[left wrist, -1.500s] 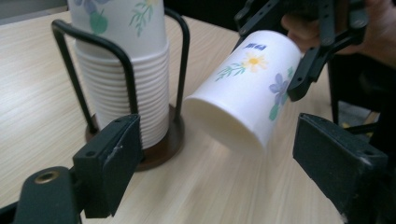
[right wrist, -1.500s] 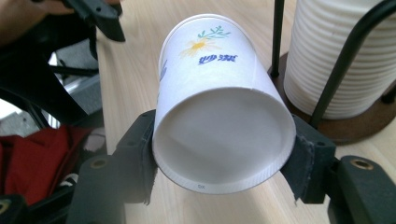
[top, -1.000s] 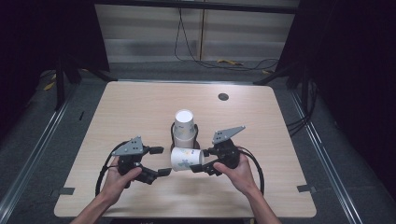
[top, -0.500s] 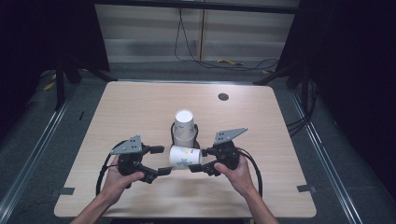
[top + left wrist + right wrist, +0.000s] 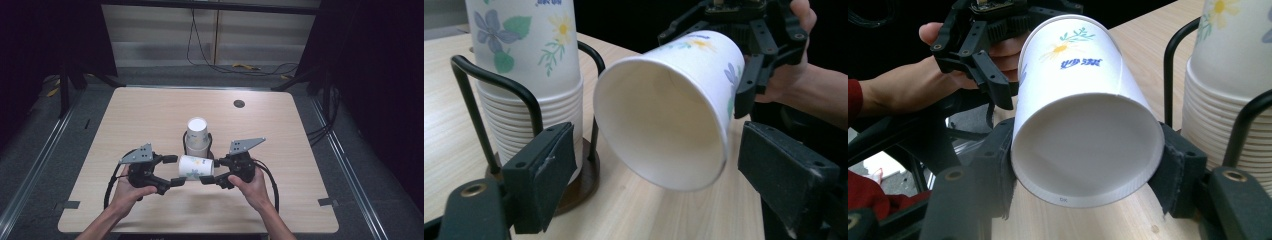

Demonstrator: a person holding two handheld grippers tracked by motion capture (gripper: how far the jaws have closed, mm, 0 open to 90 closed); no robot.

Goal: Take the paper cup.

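- High view: a single paper cup lies sideways in the air between the two tools, above the worktop and nearer its front edge than its back. Just behind it a stack of cups stands in a black wire holder near the middle of the worktop.
- High view: the right tool pinches the cup's base end, which judging by the pose keeps the open mouth turned toward the left tool. The left tool's jaws stand spread on either side of the mouth end, not pressing on it as far as I can tell.
- Left gripper view: the cup's open mouth faces the camera, tilted, with the two black jaws well apart on either side and clear air between pads and rim. The right tool grips the far end. The stack sits at the left in its holder, upside down, so a cup lifts off the top.
- Right gripper view: the cup's base sits between the jaws, both pads pressed against its sides; the wall looks slightly squeezed. Holding it low probably leaves the rim free for the other tool to take.
- Right gripper view: the left tool waits beyond the cup, and the stack stands at the right.
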